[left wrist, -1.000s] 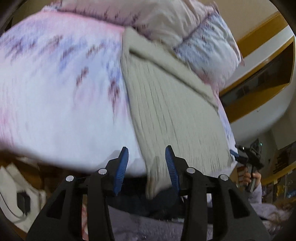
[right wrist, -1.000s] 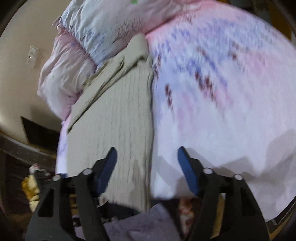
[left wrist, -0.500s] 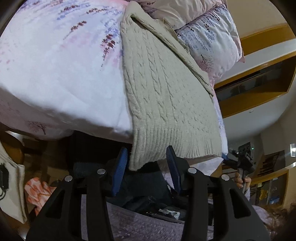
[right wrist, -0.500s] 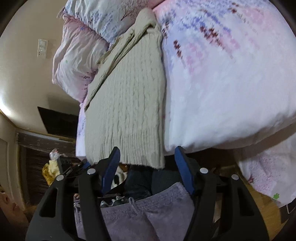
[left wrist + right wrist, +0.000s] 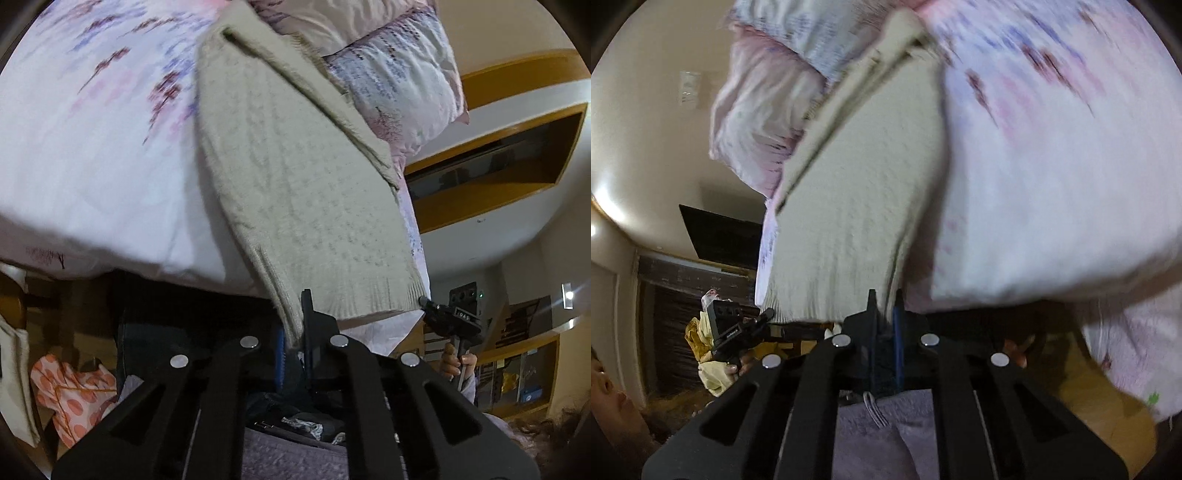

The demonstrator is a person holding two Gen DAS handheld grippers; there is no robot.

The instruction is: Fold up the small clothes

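Note:
A beige cable-knit sweater (image 5: pixel 295 177) lies lengthwise on a floral bedspread (image 5: pixel 92 147), its ribbed hem hanging over the bed's near edge. My left gripper (image 5: pixel 293 325) is shut on the hem's left corner. In the right wrist view the same sweater (image 5: pixel 860 206) runs up the bed, and my right gripper (image 5: pixel 884 314) is shut on the hem's right corner. Each gripper also shows small in the other view, the right one (image 5: pixel 428 302) and the left one (image 5: pixel 764 317).
Floral pillows (image 5: pixel 399 62) lie at the sweater's far end. An orange-dotted cloth (image 5: pixel 70 391) lies on the floor at left. A wooden shelf (image 5: pixel 498 162) is on the wall at right. The person's grey trousers (image 5: pixel 882 435) are just below the grippers.
Both grippers were open just short of the hem; both have closed on the sweater's hem corners and pulled them slightly off the bed edge.

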